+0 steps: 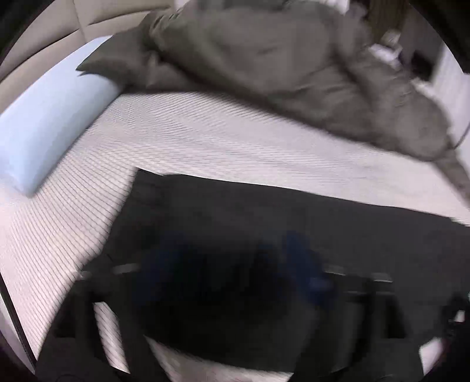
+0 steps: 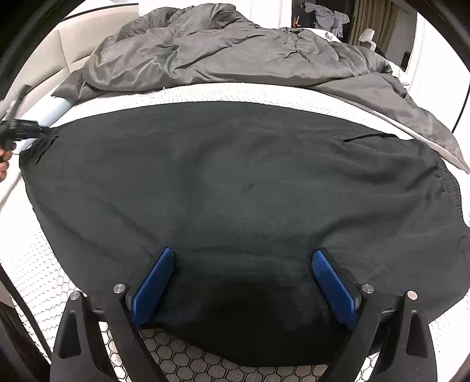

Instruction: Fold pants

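Right gripper (image 2: 242, 276) tilts down, jaws released, straddling black pants (image 2: 235, 182).

Looks like a bedroom in someone's home. Everything sits around a bed (image 2: 44, 264) with a white honeycomb-pattern mattress cover. A rumpled grey duvet (image 2: 223, 50) is piled on its far side, a pale blue pillow (image 1: 50, 123) lies by the beige padded headboard (image 1: 44, 41), and beyond the bed there are curtains (image 2: 373, 23) and clothes (image 2: 329, 14) hanging.

Both hand-held grippers — left (image 1: 235, 264), right (image 2: 243, 264) — spread wide.
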`<state>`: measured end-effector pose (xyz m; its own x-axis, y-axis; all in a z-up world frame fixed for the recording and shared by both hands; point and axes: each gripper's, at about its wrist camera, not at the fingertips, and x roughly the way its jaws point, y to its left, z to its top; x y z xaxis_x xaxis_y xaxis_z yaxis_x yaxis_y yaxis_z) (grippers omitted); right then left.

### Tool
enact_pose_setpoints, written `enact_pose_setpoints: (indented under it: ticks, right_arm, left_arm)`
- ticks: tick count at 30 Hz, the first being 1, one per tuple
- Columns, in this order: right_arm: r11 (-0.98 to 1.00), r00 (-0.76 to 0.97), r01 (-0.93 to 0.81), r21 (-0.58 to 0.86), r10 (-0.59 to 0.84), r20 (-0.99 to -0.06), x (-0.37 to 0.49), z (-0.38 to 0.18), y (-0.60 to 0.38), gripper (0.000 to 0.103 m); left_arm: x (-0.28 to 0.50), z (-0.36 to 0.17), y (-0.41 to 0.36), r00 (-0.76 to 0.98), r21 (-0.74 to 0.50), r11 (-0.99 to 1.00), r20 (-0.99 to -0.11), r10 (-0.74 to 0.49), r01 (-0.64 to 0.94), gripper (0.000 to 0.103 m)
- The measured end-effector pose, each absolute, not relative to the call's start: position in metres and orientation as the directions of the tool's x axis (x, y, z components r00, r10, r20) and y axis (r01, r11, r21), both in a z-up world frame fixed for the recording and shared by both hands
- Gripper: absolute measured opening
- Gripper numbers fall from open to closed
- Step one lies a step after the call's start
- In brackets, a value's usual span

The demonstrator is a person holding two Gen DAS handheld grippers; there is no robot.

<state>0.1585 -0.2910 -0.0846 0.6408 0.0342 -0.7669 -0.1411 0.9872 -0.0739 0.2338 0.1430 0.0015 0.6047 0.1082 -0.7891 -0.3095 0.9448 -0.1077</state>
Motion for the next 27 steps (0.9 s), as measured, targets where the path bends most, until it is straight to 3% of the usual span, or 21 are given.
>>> enact_pose_setpoints:
  ticks: [6,9,13,17,20,21,23,27]
  right_arm:
    - [0.985,0.696,-0.157,-0.065,0.063,-0.715,0.142,-0.065,-0.287,0.097]
    - [0.974,0.698,-0.216,-0.069,0.105,-0.708,0.131,-0.061,-0.284,0.097]
    - [0.972,0.658,-0.207,-0.110,0.055,-0.751,0.126,-0.077,-0.315,0.096]
    - [0.999,0.678,-0.025,-0.020,0.002,-0.735,0.115,-0.072,-0.408,0.096]
    - [0.951,0.639,0.298,-0.090,-0.268,-0.721,0.106,-0.074,-0.477,0.096]
    - [0.925,0.628,0.378,-0.038,-0.286,-0.723,0.101,-0.074,-0.500,0.095]
    - [0.903,0.656,0.422,0.076,-0.246,-0.714,0.093,-0.068,-0.518,0.087]
    - [0.929,0.710,0.369,0.033,-0.259,-0.655,0.100,-0.046,-0.488,0.087]
  left_arm:
    - [0.195,0.007,0.019,0.666,-0.200,0.970,-0.744,-0.059,-0.138,0.102]
    - [0.186,-0.011,-0.048,0.633,-0.158,0.986,-0.769,-0.087,-0.058,0.102]
    - [0.181,-0.036,-0.109,0.580,-0.050,0.998,-0.813,-0.056,0.026,0.102]
    - [0.167,-0.057,-0.115,0.555,-0.028,0.998,-0.830,-0.053,0.053,0.102]
    - [0.170,-0.060,-0.098,0.556,-0.076,0.995,-0.826,-0.095,0.057,0.102]
    - [0.172,-0.061,-0.092,0.556,-0.080,0.995,-0.826,-0.098,0.057,0.102]
    - [0.179,-0.063,-0.084,0.557,-0.073,0.995,-0.825,-0.094,0.061,0.102]
    - [0.181,-0.065,-0.079,0.564,-0.061,0.996,-0.821,-0.085,0.061,0.102]
